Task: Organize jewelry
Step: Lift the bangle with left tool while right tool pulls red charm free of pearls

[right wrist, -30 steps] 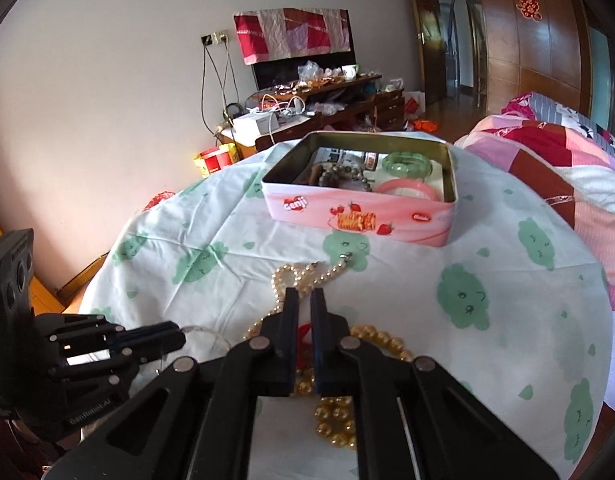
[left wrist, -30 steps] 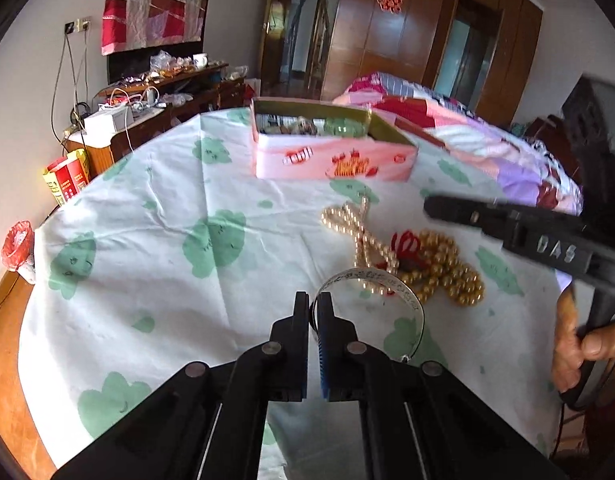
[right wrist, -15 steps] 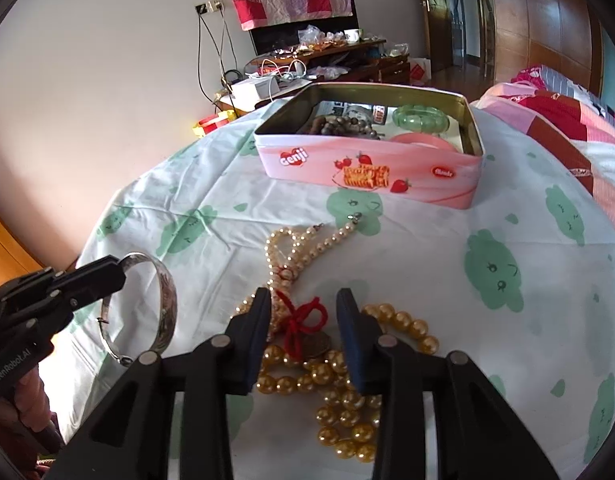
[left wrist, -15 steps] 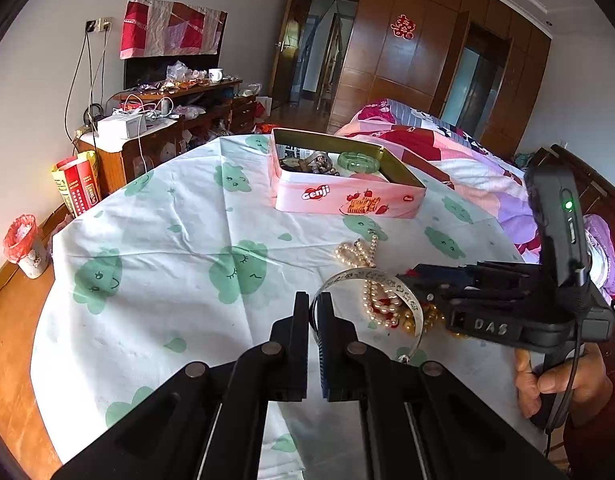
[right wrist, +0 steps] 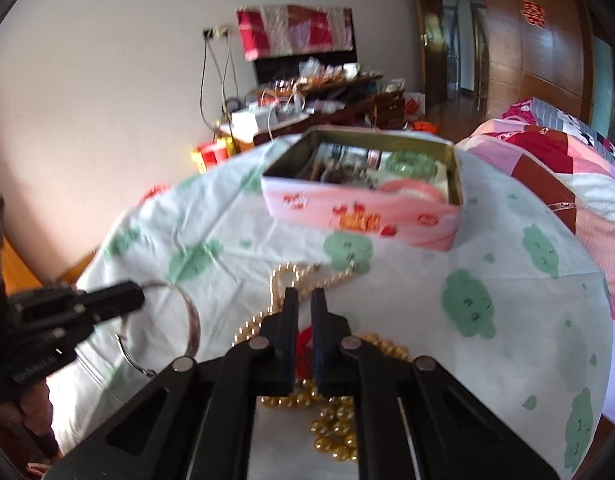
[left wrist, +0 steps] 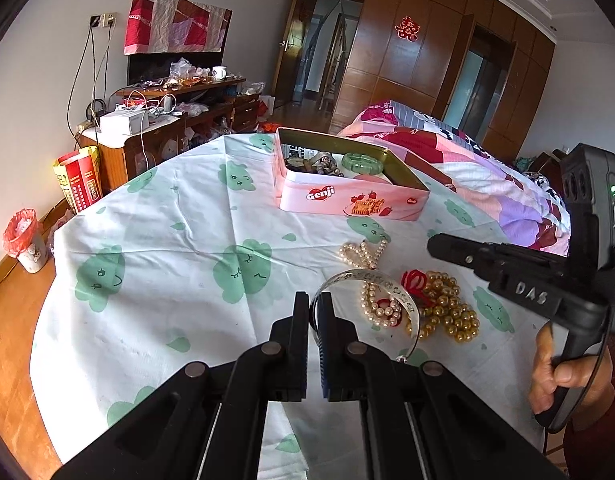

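Cloud-print tablecloth [left wrist: 179,240], bedroom. Left gripper [left wrist: 312,308] clamps silver bangle [left wrist: 391,288], aloft; pink tin [left wrist: 347,200] straight ahead. Right gripper [right wrist: 303,304] just closing; grip on gold beads [right wrist: 339,424] unconfirmed.

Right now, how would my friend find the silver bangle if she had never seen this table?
Start at the pink Genji tin on the green-patterned tablecloth, then come toward the near edge, past the pearl necklace. The silver bangle is pinched on its rim by the left gripper. Unlike the gold bead strand beside it, it is one smooth, wide metal hoop, not beads.
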The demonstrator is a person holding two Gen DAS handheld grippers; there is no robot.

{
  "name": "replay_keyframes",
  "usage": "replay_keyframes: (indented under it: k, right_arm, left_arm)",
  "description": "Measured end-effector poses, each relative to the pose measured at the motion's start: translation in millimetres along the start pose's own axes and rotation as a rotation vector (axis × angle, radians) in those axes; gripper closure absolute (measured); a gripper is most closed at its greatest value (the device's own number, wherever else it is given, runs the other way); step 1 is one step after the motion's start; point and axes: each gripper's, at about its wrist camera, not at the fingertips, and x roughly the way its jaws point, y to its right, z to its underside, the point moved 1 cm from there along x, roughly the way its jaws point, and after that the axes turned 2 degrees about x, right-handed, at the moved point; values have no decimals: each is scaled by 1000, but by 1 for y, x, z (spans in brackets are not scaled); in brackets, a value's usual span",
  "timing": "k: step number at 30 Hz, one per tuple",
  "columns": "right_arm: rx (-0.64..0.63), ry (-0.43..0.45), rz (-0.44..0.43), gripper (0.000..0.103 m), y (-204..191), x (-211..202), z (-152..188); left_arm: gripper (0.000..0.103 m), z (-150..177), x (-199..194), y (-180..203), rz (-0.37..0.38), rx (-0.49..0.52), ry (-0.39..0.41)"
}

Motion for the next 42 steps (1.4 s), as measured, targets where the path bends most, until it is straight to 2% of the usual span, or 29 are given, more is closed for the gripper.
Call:
replay_keyframes:
  k: [4,6,8,9,10,12,13,14,15,16,17,19,21,26,30,32,33,36,42]
  right_arm:
    - [28,-6,-31,93,5,-2,-5]
    - [37,-30,-35,89,6,4,-4]
    - [46,-67,-36,70,6,14,0]
    - [41,-74,-34,53,5,16,1]
    - [29,-77,-27,50,4,20,2]
    - [-5,-113,0,51,0,30,5]
    - [-16,-138,14,55,-2,36,6]
    - [-21,-155,20,60,-2,40,8]
    - [-24,-173,13,71,-2,44,9]
    - [-28,-193,3,77,-3,47,10]
    - [-32,-193,1,77,-4,47,10]
    - [-52,-193,8,94,-6,45,12]
    - [-64,-167,27,95,-7,39,13]
    - [5,-32,-4,96,1,9,1]
    - [36,15,-25,96,7,-5,-13]
    - [48,-2,-58,95,9,-5,-15]
    - [56,-15,-70,91,10,-3,-15]
    - [50,-76,-60,68,10,9,-11]
    - [-140,-245,-31,68,1,36,2]
  left_arm:
    - [100,0,0,-1,0,-2,-2]
    - [100,0,1,0,2,-2,-6]
    - [100,1,1,1,1,1,-9]
    - [100,1,1,1,0,3,-9]
    - [100,1,1,1,0,4,-9]
    - [100,0,1,1,-1,1,-8]
    - [100,0,1,1,-1,0,-8]
    - [99,0,1,1,-1,-1,-8]
    - [99,0,1,0,-1,-3,-7]
    - [99,0,2,0,-1,-4,-8]
    - [99,0,2,-1,-1,-5,-8]
    - [99,0,2,-1,0,-4,-7]
    - [99,0,1,-1,-2,-4,-5]
    - [99,-1,2,-3,2,-14,-6]
    - [99,-1,2,-2,3,-13,-6]
    - [98,-1,2,-2,3,-11,-7]
    - [98,-1,2,-2,1,-9,-9]
    - [98,-1,3,-1,-2,-6,-14]
    - [97,-2,1,-4,-6,-18,-8]
